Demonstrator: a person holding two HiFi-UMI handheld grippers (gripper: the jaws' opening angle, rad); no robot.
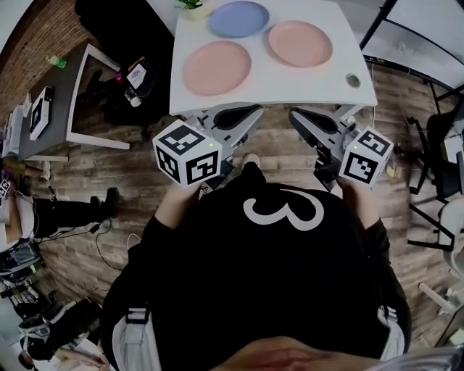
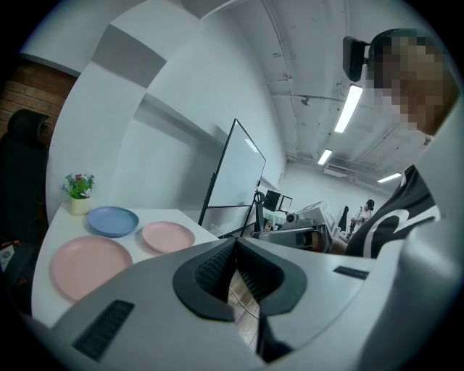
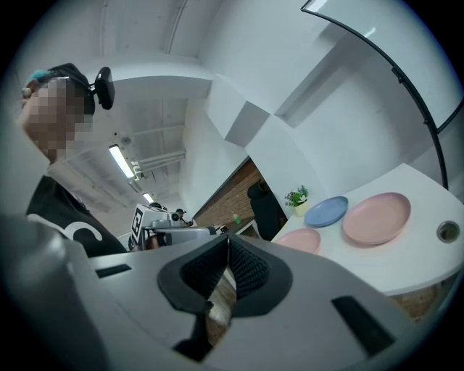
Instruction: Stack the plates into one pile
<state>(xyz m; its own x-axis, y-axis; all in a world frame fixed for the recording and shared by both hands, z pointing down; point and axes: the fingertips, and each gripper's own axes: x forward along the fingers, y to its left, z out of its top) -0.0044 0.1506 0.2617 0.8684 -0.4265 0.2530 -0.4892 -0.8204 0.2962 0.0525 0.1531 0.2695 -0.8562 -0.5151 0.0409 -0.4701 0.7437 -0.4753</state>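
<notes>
Three plates lie apart on the white table: a blue plate at the far edge, a pink plate near the left front and another pink plate to the right. My left gripper and right gripper hover just short of the table's near edge, tips facing each other, both shut and holding nothing. The left gripper view shows its jaws closed, with the blue plate and both pink plates off to the left. In the right gripper view the plates lie to the right.
A small potted plant stands at the table's far left corner beside the blue plate. A round cable hole sits at the near right corner. A grey desk stands to the left, chairs to the right. A whiteboard stands beyond the table.
</notes>
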